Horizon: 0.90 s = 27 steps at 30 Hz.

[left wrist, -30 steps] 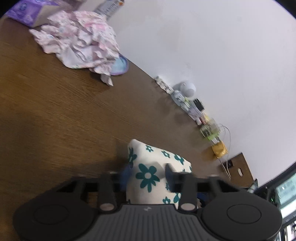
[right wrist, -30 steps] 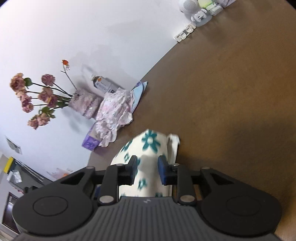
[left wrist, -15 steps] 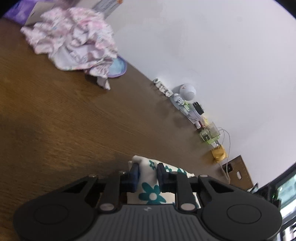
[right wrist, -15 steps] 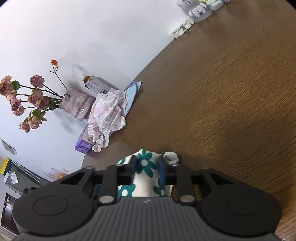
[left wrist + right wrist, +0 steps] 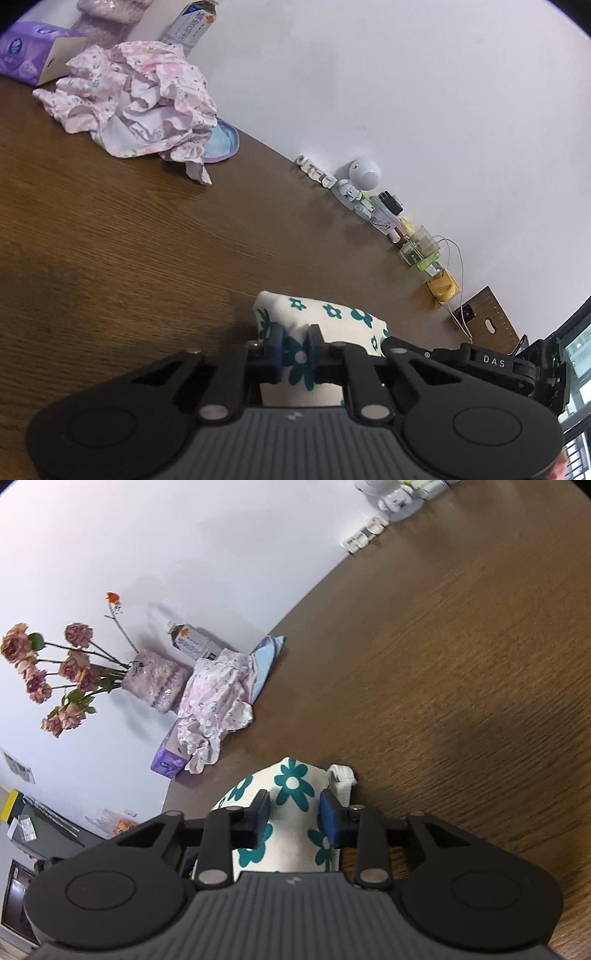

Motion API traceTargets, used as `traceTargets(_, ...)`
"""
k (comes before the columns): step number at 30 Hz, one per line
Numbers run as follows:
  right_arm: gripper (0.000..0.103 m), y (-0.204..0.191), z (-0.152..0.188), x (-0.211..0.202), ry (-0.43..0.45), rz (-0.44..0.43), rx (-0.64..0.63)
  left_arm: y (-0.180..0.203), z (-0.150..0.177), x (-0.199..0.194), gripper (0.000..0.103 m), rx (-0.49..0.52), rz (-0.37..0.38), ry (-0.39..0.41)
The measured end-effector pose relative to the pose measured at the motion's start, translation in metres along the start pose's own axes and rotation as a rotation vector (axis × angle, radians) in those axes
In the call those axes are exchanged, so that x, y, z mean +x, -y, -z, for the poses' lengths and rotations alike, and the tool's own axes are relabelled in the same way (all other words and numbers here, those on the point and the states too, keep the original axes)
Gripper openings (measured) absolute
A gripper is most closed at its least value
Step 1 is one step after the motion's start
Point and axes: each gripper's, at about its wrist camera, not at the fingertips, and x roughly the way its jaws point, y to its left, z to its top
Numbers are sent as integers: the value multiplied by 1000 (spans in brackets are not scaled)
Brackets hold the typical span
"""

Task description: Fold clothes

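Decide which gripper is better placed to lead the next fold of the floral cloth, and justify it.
Left, probably. The left gripper has its fingers pinched shut on the floral cloth, while the right gripper straddles it with fingers apart, gripping nothing.

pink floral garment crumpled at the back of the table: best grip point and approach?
Take the loose tail of the pink floral garment that trails toward the open table. Come in low from the table side; a tissue box and a carton crowd the wall side.
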Motion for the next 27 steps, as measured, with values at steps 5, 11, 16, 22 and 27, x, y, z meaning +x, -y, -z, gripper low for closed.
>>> traceTargets(5, 28, -2, 3, -4, 3, 5, -6, 6, 6, -17, 44, 21, 9, 42)
traceTargets(11, 33, -4, 13, -14, 7, 1, -7, 0, -4, -9, 53, -33, -6, 37)
traceTargets(16, 33, -6, 11, -13, 30, 8, -1, -5, -14, 12, 34, -47, 30, 21)
traceTargets(22, 25, -10, -4, -1, 65, 26, 2, 8, -7, 10, 14, 92, 26, 60)
traceTargets(27, 15, -4, -3, 4, 62, 11, 24, 11, -6, 8, 22, 115, 18, 66)
